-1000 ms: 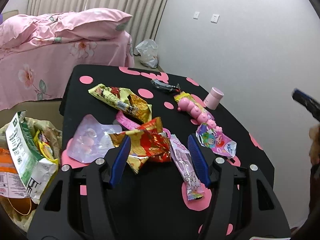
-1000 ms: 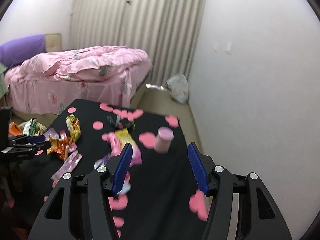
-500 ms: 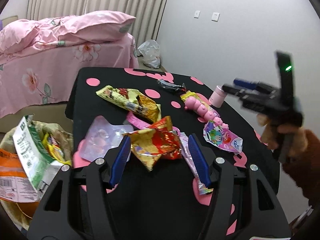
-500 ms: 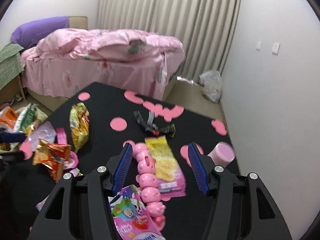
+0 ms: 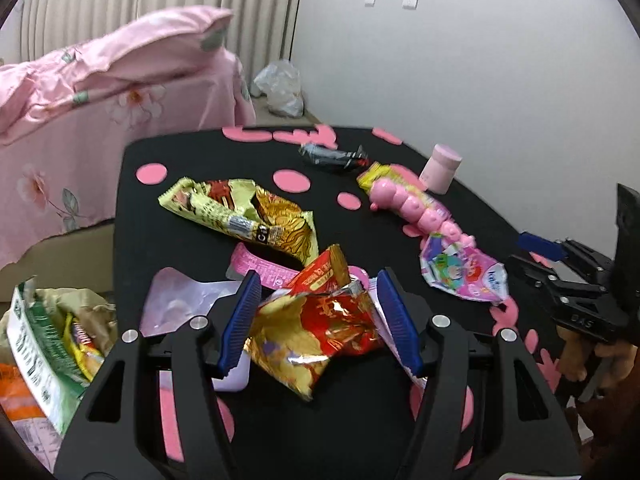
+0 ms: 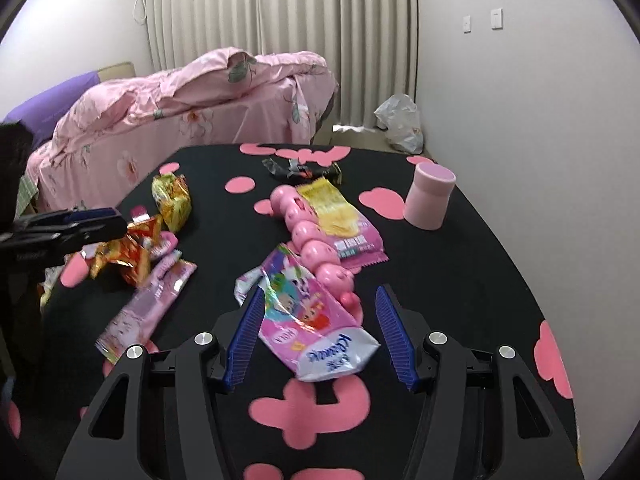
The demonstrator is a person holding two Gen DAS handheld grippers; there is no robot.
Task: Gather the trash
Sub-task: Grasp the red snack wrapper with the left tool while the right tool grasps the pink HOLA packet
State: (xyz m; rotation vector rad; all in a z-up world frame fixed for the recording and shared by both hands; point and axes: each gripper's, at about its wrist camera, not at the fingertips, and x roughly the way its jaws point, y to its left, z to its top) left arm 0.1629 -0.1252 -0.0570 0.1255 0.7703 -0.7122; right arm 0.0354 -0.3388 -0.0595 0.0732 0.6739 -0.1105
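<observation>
left wrist view is showing my left claw (image 5: 318, 322) spread wide around the red wrapper (image 5: 320, 324), which is lying crumpled on the black table (image 5: 132, 216) between my fingers, so i am wanting to sink low and pinch its bulky middle, not a loose foil edge. my right claw (image 6: 316, 336) is hanging spread over the pink pouch (image 6: 308, 320), and i am reckoning the trash bag (image 5: 44, 344) at the table's left edge is where both are going.

We see bare surface (image 6: 460, 280) right of the caterpillar toy (image 6: 316, 240); only the cup (image 6: 430, 196) stands there. Wrappers (image 5: 316, 320) crowd the left half.
</observation>
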